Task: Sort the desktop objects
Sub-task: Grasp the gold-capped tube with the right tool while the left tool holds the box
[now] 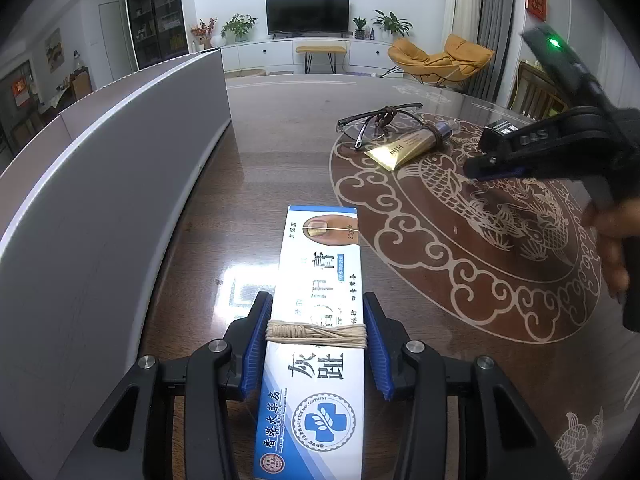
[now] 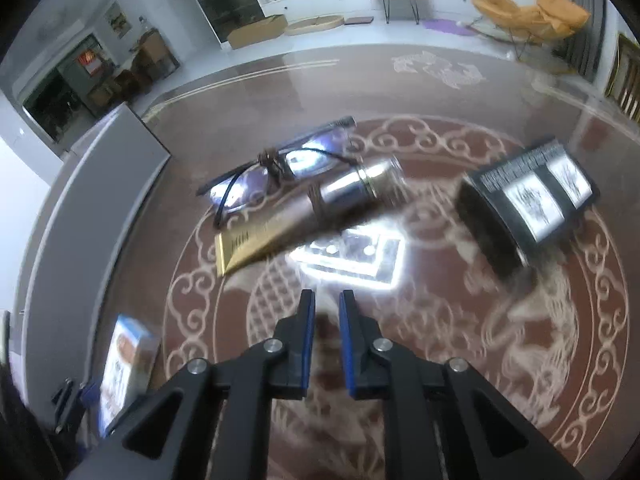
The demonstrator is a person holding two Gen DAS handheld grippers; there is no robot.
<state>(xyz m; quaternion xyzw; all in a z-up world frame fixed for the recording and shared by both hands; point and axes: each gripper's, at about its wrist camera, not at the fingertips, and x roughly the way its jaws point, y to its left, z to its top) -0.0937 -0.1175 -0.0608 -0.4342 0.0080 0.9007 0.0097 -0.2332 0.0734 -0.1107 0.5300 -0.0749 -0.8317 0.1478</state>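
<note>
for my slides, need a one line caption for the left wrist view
Left gripper clamps a white-and-blue ointment box above the patterned table, beside a grey bin wall.

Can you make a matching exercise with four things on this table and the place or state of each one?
Things:
1. white box
2. glasses
3. gold tube
4. black box

Places or states:
A. lying against the near side of the glasses, cord tied around it
B. lying apart from the others, white pictures on top
C. clamped in the left gripper, string around it
D. lying nearest the grey board, brown cord on the frame

Pairs: 1-C, 2-D, 3-A, 4-B
</note>
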